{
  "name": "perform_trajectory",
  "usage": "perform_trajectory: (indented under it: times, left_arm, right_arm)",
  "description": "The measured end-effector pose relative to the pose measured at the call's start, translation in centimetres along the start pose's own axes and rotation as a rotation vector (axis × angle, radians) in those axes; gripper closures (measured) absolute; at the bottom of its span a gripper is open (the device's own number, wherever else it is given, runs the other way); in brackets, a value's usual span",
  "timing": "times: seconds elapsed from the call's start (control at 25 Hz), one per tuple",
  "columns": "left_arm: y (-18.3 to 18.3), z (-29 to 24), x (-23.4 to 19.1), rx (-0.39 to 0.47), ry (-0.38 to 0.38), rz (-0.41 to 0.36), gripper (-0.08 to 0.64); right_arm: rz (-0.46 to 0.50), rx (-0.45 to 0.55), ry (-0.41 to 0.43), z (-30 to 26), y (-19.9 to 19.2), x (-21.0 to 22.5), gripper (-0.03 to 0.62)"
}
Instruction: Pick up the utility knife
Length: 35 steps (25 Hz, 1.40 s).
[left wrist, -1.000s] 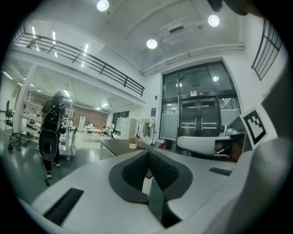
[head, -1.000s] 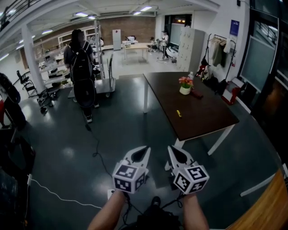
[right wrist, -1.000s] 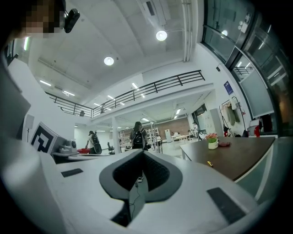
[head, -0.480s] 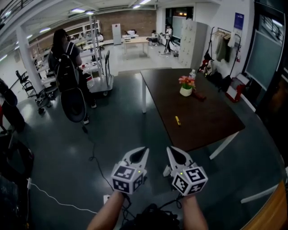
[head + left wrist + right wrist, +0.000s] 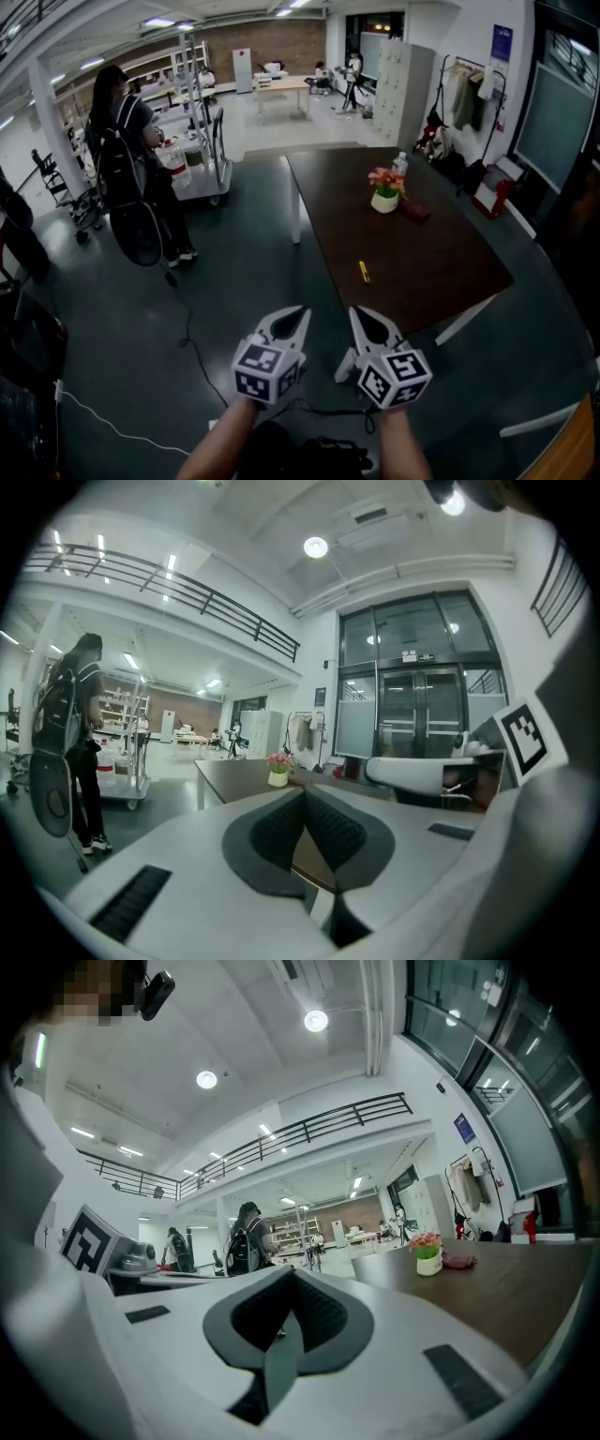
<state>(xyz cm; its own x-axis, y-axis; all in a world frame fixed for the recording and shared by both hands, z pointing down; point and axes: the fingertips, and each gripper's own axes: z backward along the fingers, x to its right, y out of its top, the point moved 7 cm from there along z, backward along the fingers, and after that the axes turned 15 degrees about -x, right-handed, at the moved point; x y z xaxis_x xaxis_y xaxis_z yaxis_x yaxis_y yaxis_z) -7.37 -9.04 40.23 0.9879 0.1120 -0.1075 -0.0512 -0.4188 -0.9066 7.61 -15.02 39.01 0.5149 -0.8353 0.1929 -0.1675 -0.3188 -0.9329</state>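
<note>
The utility knife (image 5: 364, 272), small and yellow, lies on the dark brown table (image 5: 441, 262) near its left edge, well ahead of both grippers. My left gripper (image 5: 301, 311) and right gripper (image 5: 357, 312) are held side by side over the floor, short of the table's near corner. Both are shut with nothing in them. In the left gripper view its gripper (image 5: 305, 795) points toward the table (image 5: 234, 771), pads closed together. In the right gripper view the other gripper (image 5: 292, 1275) is also closed, with the table (image 5: 506, 1288) at the right. The knife does not show in either gripper view.
A white pot of flowers (image 5: 384, 200) and a red object (image 5: 414, 211) stand at the table's far part, with a bottle (image 5: 400, 161) behind. A person with a backpack (image 5: 127, 178) stands left beside a cart (image 5: 202, 159). A cable (image 5: 187, 333) runs across the floor.
The table and knife have come closer and shifted left in the head view. The person with the backpack has moved left. Both grippers stay shut and side by side.
</note>
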Motion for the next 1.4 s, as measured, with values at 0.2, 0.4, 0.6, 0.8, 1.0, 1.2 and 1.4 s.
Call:
perform_trajectory:
  times: [0.2, 0.4, 0.6, 0.8, 1.0, 1.2, 1.4]
  left_arm:
    - [0.9, -4.7, -2.1, -0.015, -0.044, -0.006, 0.554]
    - [1.9, -10.4, -5.5, -0.031, -0.119, -0.015, 0.554]
    - [3.8, -15.7, -8.7, -0.048, -0.258, -0.023, 0.554]
    - [5.3, -20.6, -10.9, -0.098, -0.383, -0.072, 0.554]
    - [6.4, -24.4, -11.8, -0.139, -0.477, -0.109, 0.554]
    - [6.1, -27.1, -12.0, -0.17, -0.522, -0.119, 0.554]
    - [5.1, -29.0, -12.0, -0.222, -0.527, -0.128, 0.554]
  right_arm:
    - [-0.004, -0.02, -0.058, -3.1, 0.4, 3.2, 0.581]
    - [-0.014, -0.053, -0.16, -7.1, 0.8, 6.2, 0.581]
    - [-0.037, -0.068, -0.292, -10.9, 1.7, 8.4, 0.581]
    - [-0.07, -0.084, -0.418, -14.1, 2.9, 10.3, 0.581]
    - [-0.095, -0.089, -0.513, -16.2, 3.6, 12.1, 0.581]
    - [-0.107, -0.152, -0.586, -17.7, 3.0, 14.3, 0.58]
    - [-0.129, -0.191, -0.584, -18.7, 1.7, 15.7, 0.578]
